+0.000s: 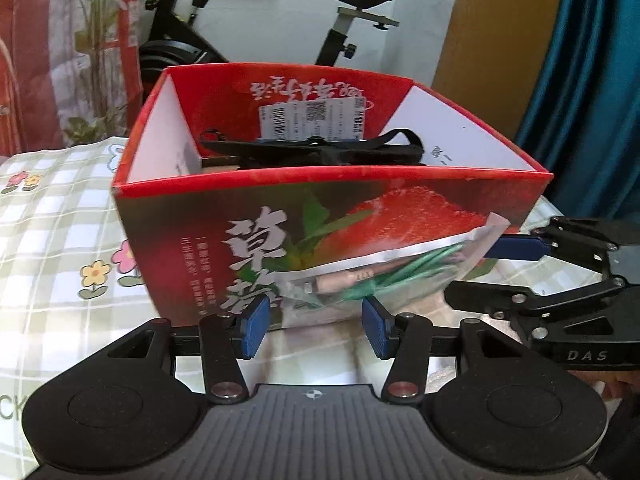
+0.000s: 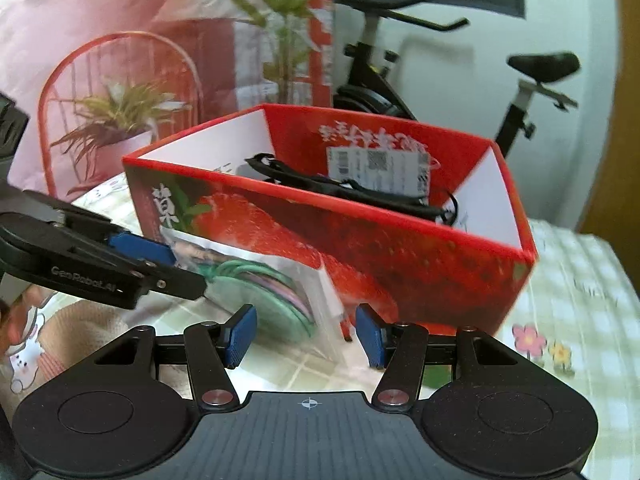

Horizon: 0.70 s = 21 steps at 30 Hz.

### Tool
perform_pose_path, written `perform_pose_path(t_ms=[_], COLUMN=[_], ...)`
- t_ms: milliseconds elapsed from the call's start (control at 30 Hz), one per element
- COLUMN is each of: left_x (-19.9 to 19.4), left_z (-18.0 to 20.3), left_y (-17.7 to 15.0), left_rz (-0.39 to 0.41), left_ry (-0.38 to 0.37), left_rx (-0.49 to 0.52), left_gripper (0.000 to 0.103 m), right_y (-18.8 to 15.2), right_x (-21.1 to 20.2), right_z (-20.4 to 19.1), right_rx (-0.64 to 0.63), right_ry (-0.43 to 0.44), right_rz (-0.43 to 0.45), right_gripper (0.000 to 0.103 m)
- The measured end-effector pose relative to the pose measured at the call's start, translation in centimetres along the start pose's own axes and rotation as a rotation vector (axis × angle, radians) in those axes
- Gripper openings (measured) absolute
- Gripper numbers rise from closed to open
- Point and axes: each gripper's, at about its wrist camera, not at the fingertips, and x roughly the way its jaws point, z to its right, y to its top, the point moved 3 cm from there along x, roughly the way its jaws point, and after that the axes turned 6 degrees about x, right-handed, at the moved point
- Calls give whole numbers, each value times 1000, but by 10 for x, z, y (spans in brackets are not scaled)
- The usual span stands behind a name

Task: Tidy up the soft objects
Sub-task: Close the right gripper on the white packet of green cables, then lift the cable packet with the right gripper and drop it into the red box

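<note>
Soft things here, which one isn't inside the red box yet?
The clear bag of green cord, held in front of the red box; the black straps already lie inside.

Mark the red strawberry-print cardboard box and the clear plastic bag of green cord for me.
red strawberry-print cardboard box [image 1: 328,200], left wrist view, front wall.
clear plastic bag of green cord [image 1: 384,276], left wrist view, bag's middle.

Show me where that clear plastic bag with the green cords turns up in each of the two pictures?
Left wrist view: the clear bag is low and right of centre, in front of the red strawberry box, between the left gripper's pads.
Right wrist view: the bag is low and left of centre, against the box's front.
Shared landmark: the white barcode label on the box's far inner wall.
</note>
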Motion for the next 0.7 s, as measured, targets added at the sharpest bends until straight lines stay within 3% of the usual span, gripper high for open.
perform_pose_path(t_ms=[133, 300, 433, 700], left_x=[2, 3, 1, -1], left_z=[2, 2, 1, 10], left_y=[-1, -2, 0, 6], left_rz=[0, -2, 11, 40], left_ry=[-12, -10, -19, -48], left_rx=[6, 16, 1, 1], left_gripper=[53, 53, 53, 53], right_y=[2, 1, 1, -11], right_x=[5, 6, 0, -14], right_z=[-4, -2, 2, 33], right_rx=[-25, -12, -7, 127], right_ry=[16, 29, 34, 10], right_rz=[-19, -31, -10, 1], right_gripper=[40, 18, 14, 11])
